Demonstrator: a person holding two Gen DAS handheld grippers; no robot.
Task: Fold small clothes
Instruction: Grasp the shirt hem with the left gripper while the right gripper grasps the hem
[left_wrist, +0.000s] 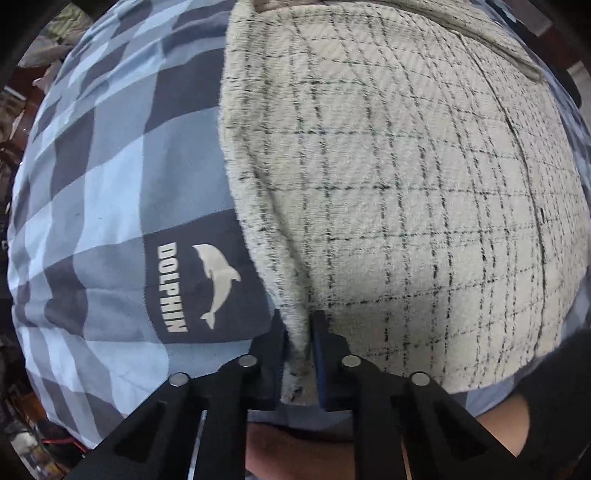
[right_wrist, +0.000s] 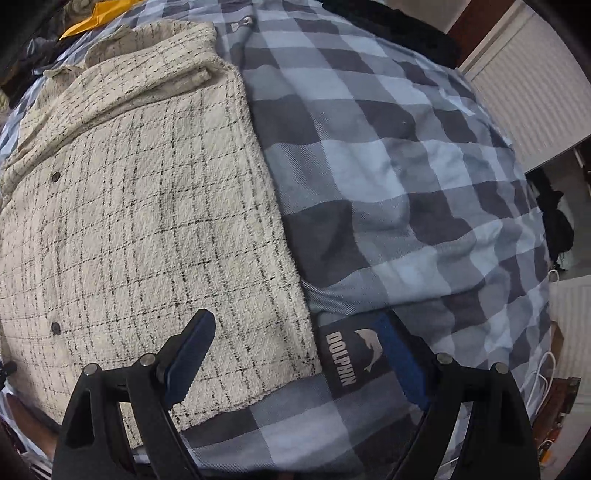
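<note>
Your left tongs (left_wrist: 300, 332) point straight down and are pinched on a raised fold at the near left edge of the cream checked shirt (left_wrist: 388, 192); the fabric stands up between the two black fingers (left_wrist: 275, 343). The shirt lies flat on a blue checked blanket (left_wrist: 110, 177), its collar at the far end, just beside a dark patch with a dolphin logo (left_wrist: 218, 284). Your right tongs (right_wrist: 295, 347) stand wide open and grip nothing: the left finger (right_wrist: 192, 343) hangs over the shirt's (right_wrist: 140, 206) near right corner, the right finger over the blanket (right_wrist: 406, 155), beside another dolphin logo (right_wrist: 354, 354), with the shirt's edge between them
</note>
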